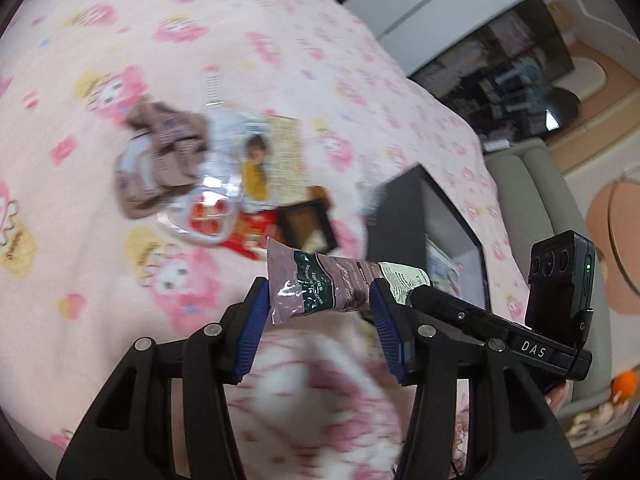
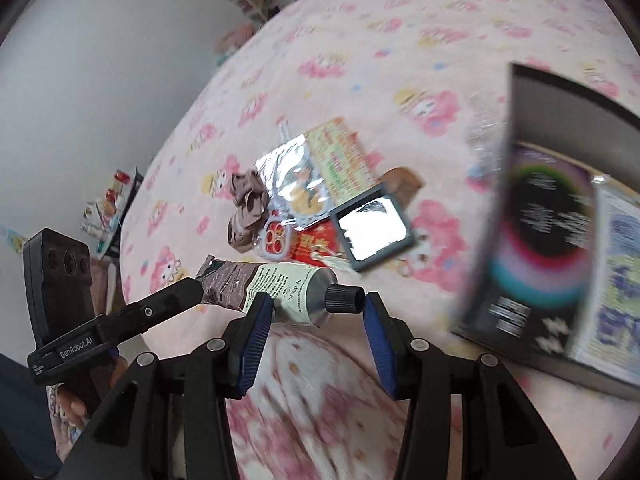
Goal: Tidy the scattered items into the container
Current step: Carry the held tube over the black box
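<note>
Both tools hold one cream tube [image 1: 340, 286] above the pink cartoon-print bed cover [image 1: 120, 20]: the left tool [image 1: 318, 300] is clamped on the crimped, crumpled end, its blue pads [image 1: 256, 312] pressing the foil from either side, while the right tool [image 2: 316, 306] is closed around the neck end, where the black cap [image 2: 344, 298] sits between its pads [image 2: 256, 320]. The tube lies crosswise between them, lifted clear of the cover. Just to the right stands the dark container [image 2: 560, 240] – a black box already holding a printed packet with a coloured ring and what looks like a second, blurred one. Further back on the bed lie the remaining items in a loose cluster: a brown scrunched cloth [image 2: 246, 208], a clear plastic packet with a picture card [image 1: 256, 160], a red packet [image 2: 312, 244], a small square mirror [image 2: 372, 228] – all touching or overlapping one another
</note>
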